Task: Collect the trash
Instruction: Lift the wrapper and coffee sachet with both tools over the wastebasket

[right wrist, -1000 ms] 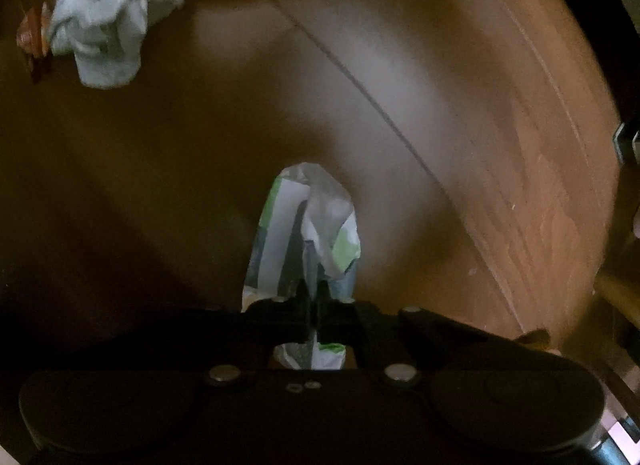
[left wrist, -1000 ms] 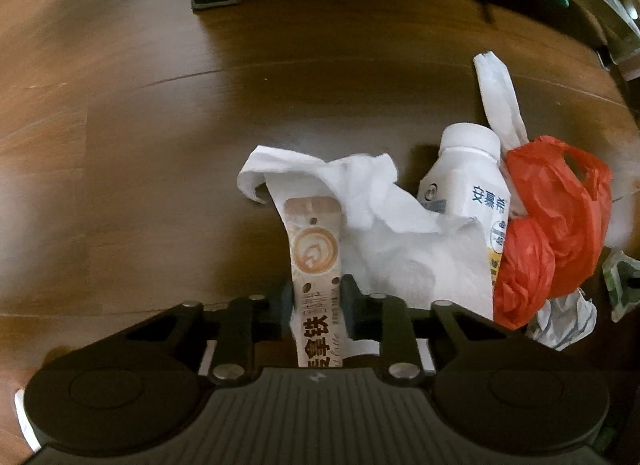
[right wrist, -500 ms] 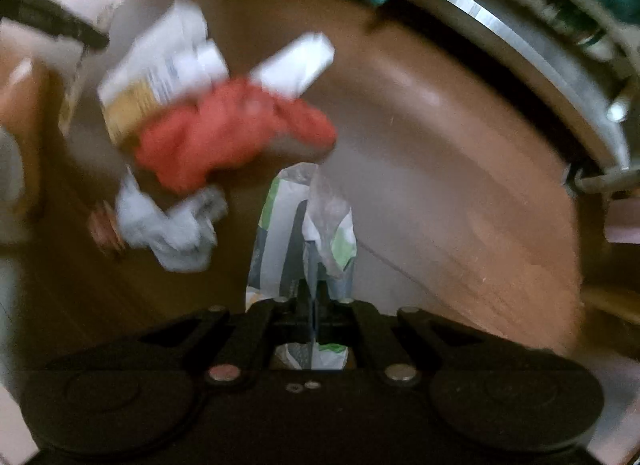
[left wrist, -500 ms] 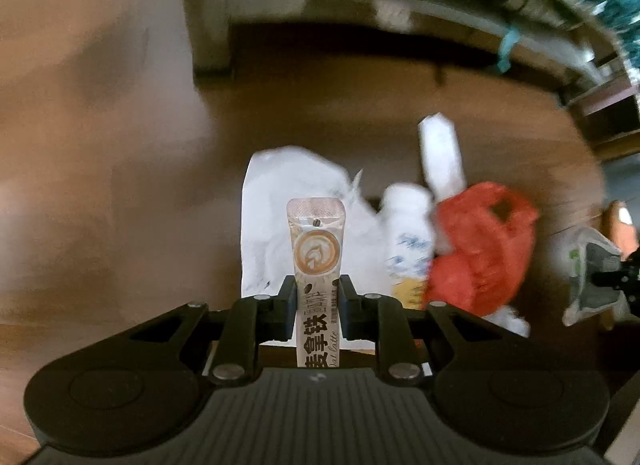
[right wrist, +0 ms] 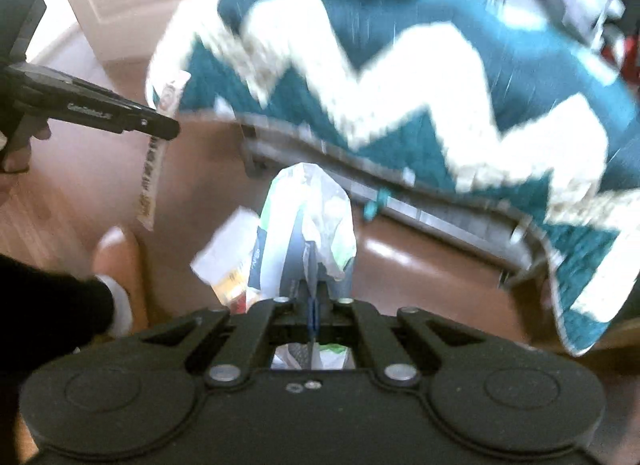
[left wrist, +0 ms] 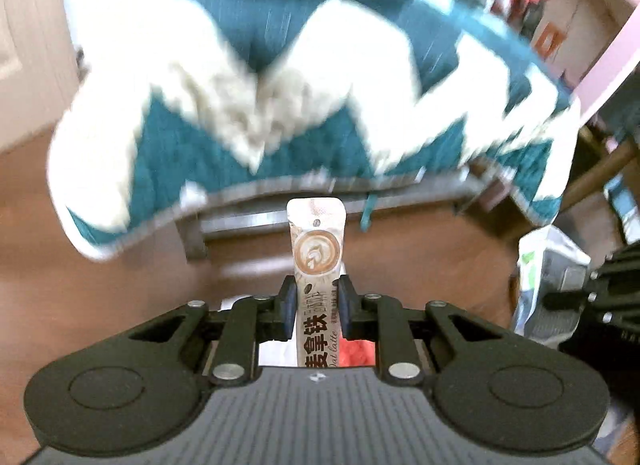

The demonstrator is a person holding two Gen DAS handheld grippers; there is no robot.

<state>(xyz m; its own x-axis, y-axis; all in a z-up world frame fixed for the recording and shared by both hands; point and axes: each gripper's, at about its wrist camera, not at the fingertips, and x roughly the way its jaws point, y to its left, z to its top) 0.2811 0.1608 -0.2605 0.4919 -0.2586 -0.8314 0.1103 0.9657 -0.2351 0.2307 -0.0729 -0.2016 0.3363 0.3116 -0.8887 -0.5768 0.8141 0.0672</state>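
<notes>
Left gripper [left wrist: 313, 307] pinches a light, flat, slippery latte sachet [left wrist: 316, 261] at mid-length, right gripper [right wrist: 313, 307] is clamped tight on a thin, floppy green-and-white plastic wrapper [right wrist: 306, 225], both off the floor; these 2 probably need firm pinches to avoid slipping.

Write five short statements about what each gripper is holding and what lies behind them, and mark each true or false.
1. The left gripper is clamped on a coffee latte sachet. True.
2. The right gripper is open and empty. False: it is shut on a thin white and green plastic wrapper.
3. A teal and white zigzag blanket fills the background. True.
4. The sachet lies flat on the floor. False: it stands up between the left gripper's pads, off the wooden floor.
5. The left gripper shows in the right wrist view. True: it is at the left edge, sachet hanging from it.
</notes>
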